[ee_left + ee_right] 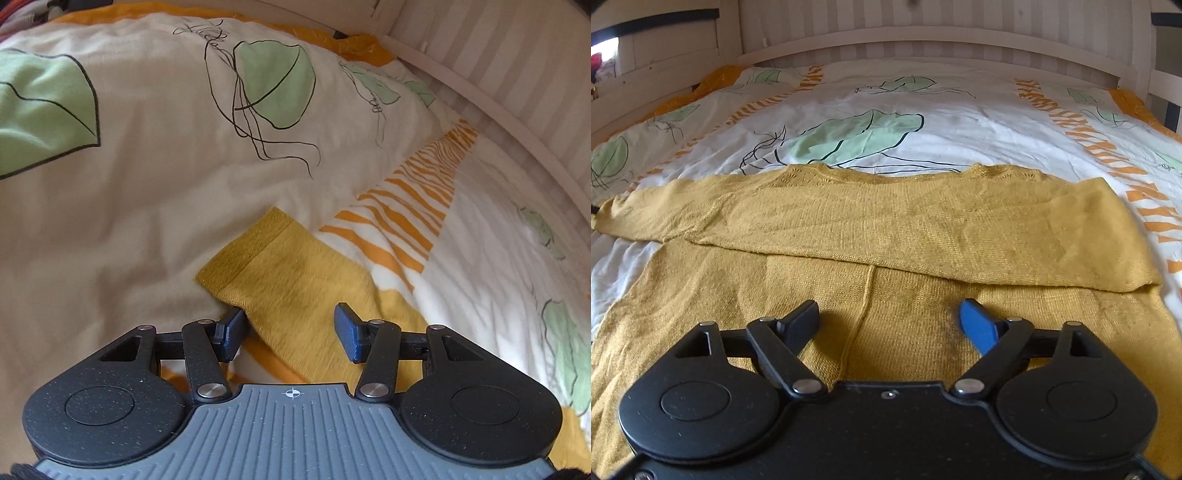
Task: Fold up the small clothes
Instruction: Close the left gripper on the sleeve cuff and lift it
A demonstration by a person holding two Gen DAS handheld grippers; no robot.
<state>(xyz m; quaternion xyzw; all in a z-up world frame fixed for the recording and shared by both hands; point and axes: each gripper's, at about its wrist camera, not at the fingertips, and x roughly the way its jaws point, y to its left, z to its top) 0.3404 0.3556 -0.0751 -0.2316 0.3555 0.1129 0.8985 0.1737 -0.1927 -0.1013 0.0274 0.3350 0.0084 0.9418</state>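
A mustard-yellow knit sweater (pixel 886 221) lies flat on the bed in the right wrist view. One sleeve is folded across its chest, and the other sleeve trails off to the left. My right gripper (pixel 890 317) hovers open just above the sweater's lower body, beside a centre seam, with only flat fabric beneath its fingers. In the left wrist view the sweater's sleeve (pixel 295 280) lies on the duvet with its ribbed cuff (pixel 243 243) pointing away. My left gripper (pixel 290 330) stands open over that sleeve, which runs between the blue pads unclamped.
The duvet (pixel 923 110) is white with green leaves, black line drawings and orange stripes. A pale wooden bed rail (pixel 923 40) runs along the far side, with a striped wall behind it. The same rail (pixel 480 103) curves past at the right in the left wrist view.
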